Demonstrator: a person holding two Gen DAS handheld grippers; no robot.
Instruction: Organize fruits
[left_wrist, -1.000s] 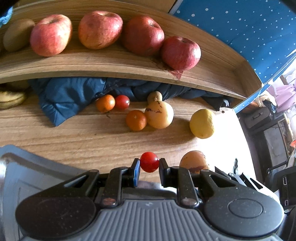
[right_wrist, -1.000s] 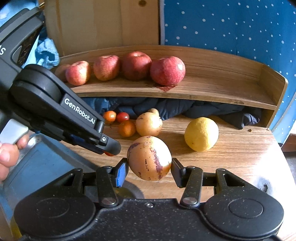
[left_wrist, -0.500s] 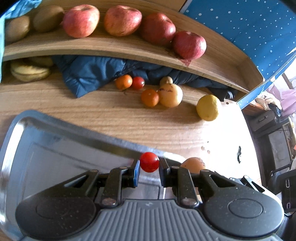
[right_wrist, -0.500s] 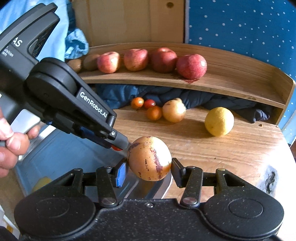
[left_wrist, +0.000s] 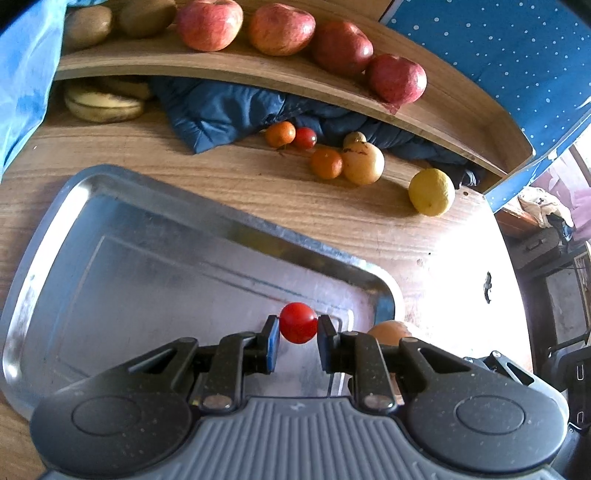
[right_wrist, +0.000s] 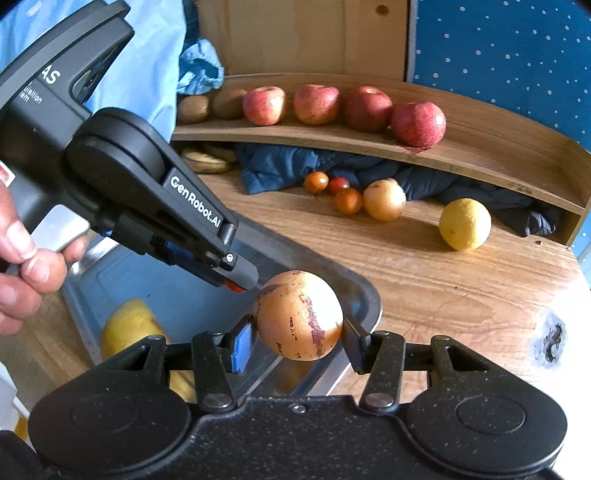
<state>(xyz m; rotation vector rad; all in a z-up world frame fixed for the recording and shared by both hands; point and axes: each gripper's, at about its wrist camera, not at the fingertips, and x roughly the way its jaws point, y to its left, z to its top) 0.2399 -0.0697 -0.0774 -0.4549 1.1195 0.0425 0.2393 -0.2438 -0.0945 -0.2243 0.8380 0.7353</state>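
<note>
Left tongs (left_wrist: 297, 339) clamped on a cherry tomato (left_wrist: 297, 322) over the tray (left_wrist: 110, 258), held by a hand (right_wrist: 22, 273) angled down from the left, right tongs (right_wrist: 298, 341) clamped on a blotched round fruit (right_wrist: 298, 319) above the tray's right rim, both level over the counter (right_wrist: 461, 295)

From my remote seat I saw a wooden table (right_wrist: 461, 288) with a curved raised shelf (right_wrist: 491, 147), blue dotted fabric (right_wrist: 517, 48) behind, daylight glaring at right.
</note>
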